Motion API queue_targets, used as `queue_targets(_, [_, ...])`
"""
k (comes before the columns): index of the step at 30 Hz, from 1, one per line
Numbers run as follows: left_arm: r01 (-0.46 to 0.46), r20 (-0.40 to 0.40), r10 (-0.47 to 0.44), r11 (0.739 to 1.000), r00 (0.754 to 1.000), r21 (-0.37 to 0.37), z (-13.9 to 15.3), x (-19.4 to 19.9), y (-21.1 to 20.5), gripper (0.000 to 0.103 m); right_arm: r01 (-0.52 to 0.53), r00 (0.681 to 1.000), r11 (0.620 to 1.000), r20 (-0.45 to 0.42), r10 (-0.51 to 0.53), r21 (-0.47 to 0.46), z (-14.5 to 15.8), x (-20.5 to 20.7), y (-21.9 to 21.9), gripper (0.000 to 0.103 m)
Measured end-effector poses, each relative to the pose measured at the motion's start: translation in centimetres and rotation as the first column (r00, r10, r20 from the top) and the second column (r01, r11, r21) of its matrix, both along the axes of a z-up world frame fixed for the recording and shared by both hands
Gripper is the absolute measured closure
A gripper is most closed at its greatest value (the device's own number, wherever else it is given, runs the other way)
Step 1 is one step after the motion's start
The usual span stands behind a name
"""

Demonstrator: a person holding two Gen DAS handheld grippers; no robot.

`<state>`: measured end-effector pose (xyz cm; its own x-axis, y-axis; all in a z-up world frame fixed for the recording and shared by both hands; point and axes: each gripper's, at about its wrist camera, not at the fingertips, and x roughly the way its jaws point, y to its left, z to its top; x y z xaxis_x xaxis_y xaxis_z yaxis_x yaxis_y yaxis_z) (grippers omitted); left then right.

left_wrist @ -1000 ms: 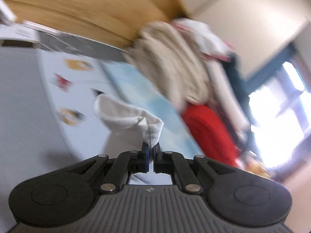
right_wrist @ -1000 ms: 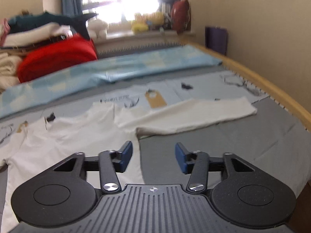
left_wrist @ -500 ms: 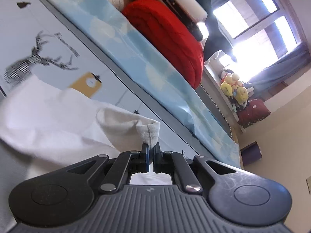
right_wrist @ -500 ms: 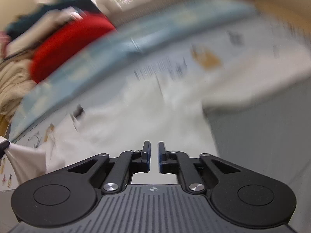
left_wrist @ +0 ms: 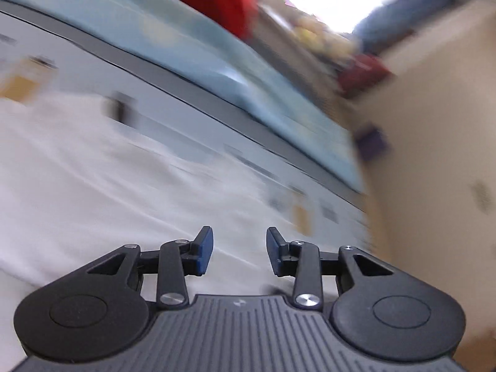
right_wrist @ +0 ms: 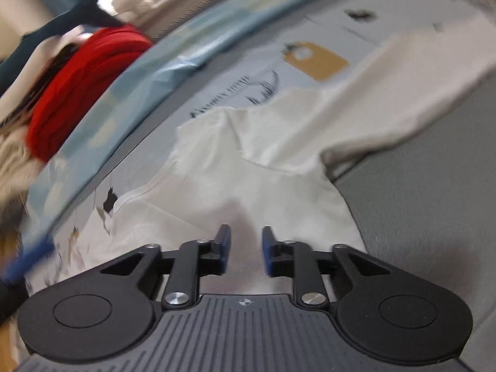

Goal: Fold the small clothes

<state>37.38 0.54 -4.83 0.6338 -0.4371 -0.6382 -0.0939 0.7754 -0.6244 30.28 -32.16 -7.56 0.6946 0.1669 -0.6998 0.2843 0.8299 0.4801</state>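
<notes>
Across the grey bed sheet (right_wrist: 434,204) the white shirt (right_wrist: 248,186) lies flat, sleeve (right_wrist: 387,99) stretching right; both jaws just opened, empty

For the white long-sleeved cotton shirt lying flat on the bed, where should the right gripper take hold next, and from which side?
Probably the end of the outstretched sleeve of the white long-sleeved cotton shirt. The sleeve lies flat and straight, away from the body, with its lower edge free against the grey sheet. The right gripper, open and empty, should come from that grey side, one pad sliding under the edge.

The left gripper (left_wrist: 239,250) is seen with its jaws just opened and nothing between them, and the right gripper (right_wrist: 246,250), angled downward, likewise has been opening, empty.
</notes>
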Motion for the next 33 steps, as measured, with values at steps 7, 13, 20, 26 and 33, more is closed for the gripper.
queue_targets(7, [-0.351, -0.08, 0.366, 0.923, 0.927, 0.158, -0.5, 0.2, 9.2, 0.062, 0.04, 0.993, 0.999, -0.114, -0.038, 0.022, -2.2, 1.9, -0.2, 0.064])
queue_targets(13, [-0.473, -0.072, 0.504, 0.844, 0.861, 0.252, 0.9, -1.3, 14.8, 0.062, -0.115, 0.985, 0.976, -0.148, 0.089, -0.182, -2.7, 2.7, 3.7, 0.08])
queue_targets(20, [-0.499, -0.108, 0.538, 0.827, 0.836, 0.261, 0.0, -1.9, 17.3, 0.062, -0.192, 0.981, 0.945, -0.028, 0.191, -0.265, -0.6, 2.8, 6.0, 0.1])
queue_targets(26, [-0.48, -0.118, 0.521, 0.838, 0.845, 0.261, -1.0, -2.0, 17.3, 0.062, 0.034, 0.955, 0.873, 0.273, 0.115, -0.487, 4.6, 1.7, 3.6, 0.1])
queue_targets(33, [-0.384, -0.18, 0.429, 0.892, 0.885, 0.239, -3.8, -0.9, 15.5, 0.062, 0.068, 0.993, 0.933, 0.114, -0.029, -0.353, 1.8, 4.0, -2.0, 0.1])
